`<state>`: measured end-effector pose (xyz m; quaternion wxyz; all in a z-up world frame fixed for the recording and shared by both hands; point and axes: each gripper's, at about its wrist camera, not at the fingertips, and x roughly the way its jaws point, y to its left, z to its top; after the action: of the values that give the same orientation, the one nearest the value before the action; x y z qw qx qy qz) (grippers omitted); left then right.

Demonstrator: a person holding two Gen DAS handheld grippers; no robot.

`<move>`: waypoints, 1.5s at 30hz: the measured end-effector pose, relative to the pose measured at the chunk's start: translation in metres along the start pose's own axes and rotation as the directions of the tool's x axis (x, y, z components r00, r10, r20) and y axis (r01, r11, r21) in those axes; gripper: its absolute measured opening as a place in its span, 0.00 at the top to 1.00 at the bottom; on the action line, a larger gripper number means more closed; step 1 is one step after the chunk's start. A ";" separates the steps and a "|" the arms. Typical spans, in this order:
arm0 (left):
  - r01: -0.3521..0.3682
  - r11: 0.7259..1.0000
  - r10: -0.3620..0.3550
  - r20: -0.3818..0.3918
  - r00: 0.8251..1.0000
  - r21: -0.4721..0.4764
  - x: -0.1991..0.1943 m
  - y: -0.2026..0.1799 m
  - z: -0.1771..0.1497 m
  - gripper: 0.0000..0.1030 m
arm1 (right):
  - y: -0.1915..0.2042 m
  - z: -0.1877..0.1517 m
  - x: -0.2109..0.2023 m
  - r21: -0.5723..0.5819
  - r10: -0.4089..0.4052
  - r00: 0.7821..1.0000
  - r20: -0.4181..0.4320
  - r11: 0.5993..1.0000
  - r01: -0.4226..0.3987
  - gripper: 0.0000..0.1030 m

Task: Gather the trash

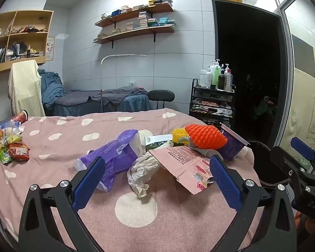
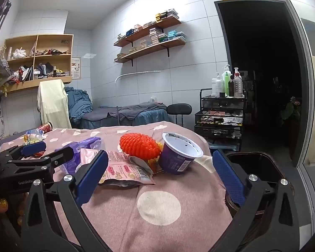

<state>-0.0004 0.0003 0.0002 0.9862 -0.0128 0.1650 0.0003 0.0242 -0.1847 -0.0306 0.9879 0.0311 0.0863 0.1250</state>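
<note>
Trash lies on a pink spotted bedspread [image 1: 58, 147]. My left gripper [image 1: 157, 180] is open and empty, just short of a crumpled white paper [image 1: 141, 172], a purple tissue pack [image 1: 113, 153] and a pink flat wrapper [image 1: 184, 163]. My right gripper [image 2: 160, 174] is open and empty, facing the pink wrapper [image 2: 124, 168], an orange foam net [image 2: 139, 145] and a tilted purple yoghurt cup [image 2: 178, 155]. The orange net [image 1: 205, 136] and cup [image 1: 233, 145] also show in the left wrist view. A dark bin [image 2: 254, 163] stands off the bed's right edge.
More wrappers and a bottle [image 1: 10, 142] lie at the bed's far left, with a red can [image 1: 21, 116]. A black trolley with bottles [image 1: 214, 105], a black stool [image 1: 160, 96] and a massage bed [image 1: 107, 100] stand behind. A dark doorway is at the right.
</note>
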 end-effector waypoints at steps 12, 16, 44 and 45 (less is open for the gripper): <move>-0.003 1.000 0.003 0.010 1.000 0.020 -0.001 -0.006 0.005 0.05 | 0.002 -0.002 -0.001 -0.010 -0.003 1.000 0.005 1.000 0.003 0.04; 0.000 1.000 0.000 0.014 1.000 0.018 0.000 -0.005 0.001 0.05 | 0.003 -0.002 0.002 -0.010 0.004 1.000 -0.004 1.000 -0.004 0.04; 0.009 1.000 -0.009 0.010 1.000 0.020 0.001 -0.006 -0.002 0.05 | 0.005 -0.001 -0.001 -0.006 0.010 1.000 -0.001 1.000 -0.010 0.04; 0.009 1.000 -0.009 0.009 1.000 0.019 0.001 -0.006 -0.002 0.05 | 0.005 -0.001 -0.001 -0.006 0.012 1.000 0.000 1.000 -0.012 0.04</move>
<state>0.0000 -0.0061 -0.0017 0.9870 -0.0041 0.1604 -0.0057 0.0217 -0.1800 -0.0313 0.9873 0.0287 0.0856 0.1310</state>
